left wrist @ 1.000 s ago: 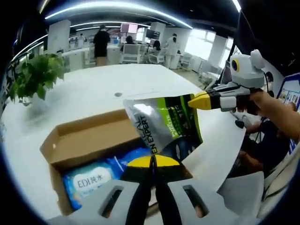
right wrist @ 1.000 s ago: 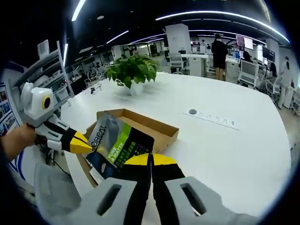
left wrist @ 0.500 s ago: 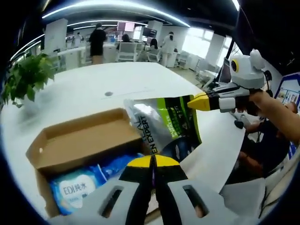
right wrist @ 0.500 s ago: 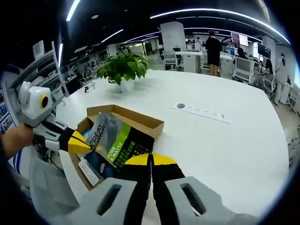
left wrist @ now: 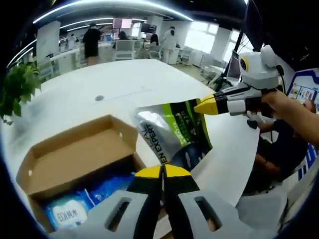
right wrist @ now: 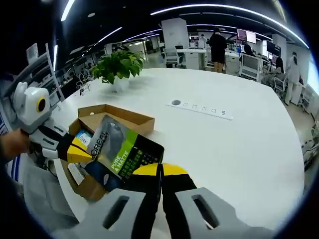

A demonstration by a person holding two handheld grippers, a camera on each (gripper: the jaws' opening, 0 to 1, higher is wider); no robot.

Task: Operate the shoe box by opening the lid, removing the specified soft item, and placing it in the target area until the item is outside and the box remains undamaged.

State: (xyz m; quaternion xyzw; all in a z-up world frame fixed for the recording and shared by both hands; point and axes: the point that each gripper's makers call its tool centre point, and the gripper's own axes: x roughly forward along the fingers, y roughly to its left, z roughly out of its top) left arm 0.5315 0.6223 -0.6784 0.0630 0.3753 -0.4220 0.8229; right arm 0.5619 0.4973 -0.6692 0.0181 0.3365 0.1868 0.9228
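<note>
Two grippers are pinching the L'Oréal pouch (left wrist: 174, 134) in your left gripper view: your left gripper (left wrist: 162, 172) is clamping its lower edge at 6 o'clock, and your right gripper (left wrist: 205, 105) is gripping its corner at 2 o'clock. The open shoe box (left wrist: 75, 154) is sitting at 8 o'clock, with a blue wipes pack (left wrist: 65, 214) inside.

In your right gripper view, the pouch (right wrist: 119, 152) is hanging above the white table (right wrist: 239, 139), the box (right wrist: 119, 117) behind it at 10 o'clock, both grippers closed on it.

The pouch (left wrist: 174, 133) hides part of the open shoe box (left wrist: 75, 159), and its lower edge sits behind the left tongs (left wrist: 163, 172). The blue wipes pack (left wrist: 67, 215) in the box is partly covered, its small print too blurred to read.
</note>
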